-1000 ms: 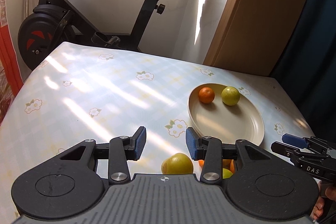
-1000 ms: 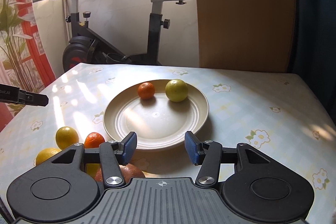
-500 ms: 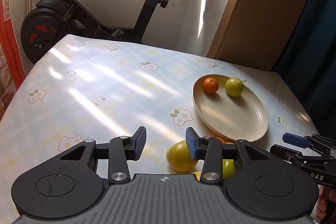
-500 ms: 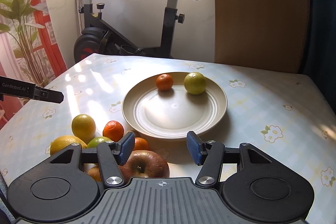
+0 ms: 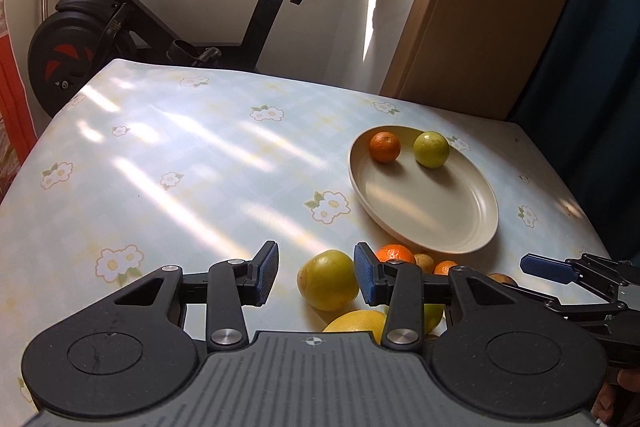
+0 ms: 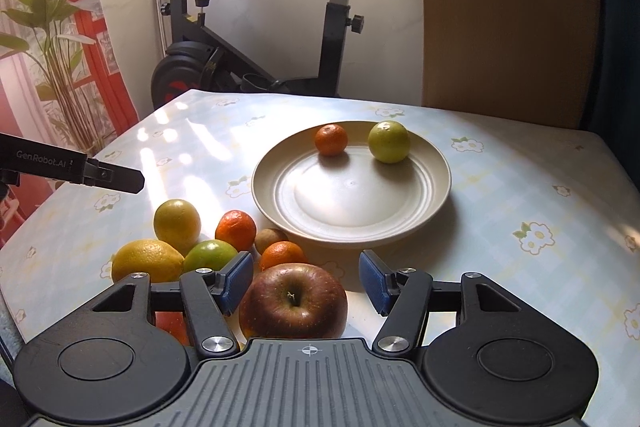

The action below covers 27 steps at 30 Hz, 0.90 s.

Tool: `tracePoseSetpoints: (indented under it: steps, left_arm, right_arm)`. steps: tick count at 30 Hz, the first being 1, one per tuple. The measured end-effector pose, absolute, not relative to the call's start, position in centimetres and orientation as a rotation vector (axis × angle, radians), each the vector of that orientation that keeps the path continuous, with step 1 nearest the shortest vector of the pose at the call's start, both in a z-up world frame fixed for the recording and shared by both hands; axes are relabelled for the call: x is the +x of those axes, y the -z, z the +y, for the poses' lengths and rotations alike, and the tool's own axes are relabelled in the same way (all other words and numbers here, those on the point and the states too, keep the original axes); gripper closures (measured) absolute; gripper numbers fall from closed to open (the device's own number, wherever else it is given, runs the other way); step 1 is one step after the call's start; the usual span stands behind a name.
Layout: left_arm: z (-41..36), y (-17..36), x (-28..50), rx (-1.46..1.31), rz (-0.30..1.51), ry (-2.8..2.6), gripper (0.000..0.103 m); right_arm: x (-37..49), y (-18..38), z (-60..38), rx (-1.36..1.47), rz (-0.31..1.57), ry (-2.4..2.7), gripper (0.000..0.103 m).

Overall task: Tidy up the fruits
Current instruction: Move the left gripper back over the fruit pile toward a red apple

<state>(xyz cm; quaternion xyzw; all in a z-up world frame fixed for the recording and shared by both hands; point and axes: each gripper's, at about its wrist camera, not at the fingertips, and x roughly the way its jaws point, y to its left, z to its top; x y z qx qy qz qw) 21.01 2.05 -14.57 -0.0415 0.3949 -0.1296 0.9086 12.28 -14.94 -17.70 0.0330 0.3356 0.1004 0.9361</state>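
A beige plate (image 6: 432,187) holds a small orange (image 6: 331,139) and a green-yellow fruit (image 6: 389,141); it also shows in the left wrist view (image 5: 472,219). Loose fruit lies in front of it: a red apple (image 6: 294,301), a lemon (image 6: 146,261), a yellow citrus (image 6: 177,220), a green fruit (image 6: 210,254), two oranges and a brown fruit. My right gripper (image 6: 306,281) is open, its jaws on either side of the apple without touching. My left gripper (image 5: 316,277) is open above the yellow citrus (image 5: 328,279).
The table (image 5: 168,163) has a pale flowered cloth with sun patches. An exercise bike (image 6: 256,27) stands behind its far edge. A wooden panel (image 6: 500,7) and a dark curtain are at the back right. Plants and a window are at the left.
Both grippers have drawn back toward me and lowered. More of the loose fruit pile shows, and the apple now lies between the right jaws. Both stay open.
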Motion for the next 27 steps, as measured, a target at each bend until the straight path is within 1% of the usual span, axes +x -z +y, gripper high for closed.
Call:
tracePoseSetpoints:
  steps: [11, 27]
  left_arm:
    - [1.2, 14.8, 19.8, -0.069, 0.826, 0.307, 0.059]
    - [1.6, 14.9, 15.4, -0.089, 0.828, 0.342, 0.059]
  right_arm:
    - [11.6, 17.2, -14.9, 0.064, 0.681, -0.206, 0.047]
    - [8.0, 16.2, -13.4, 0.042, 0.655, -0.225, 0.047]
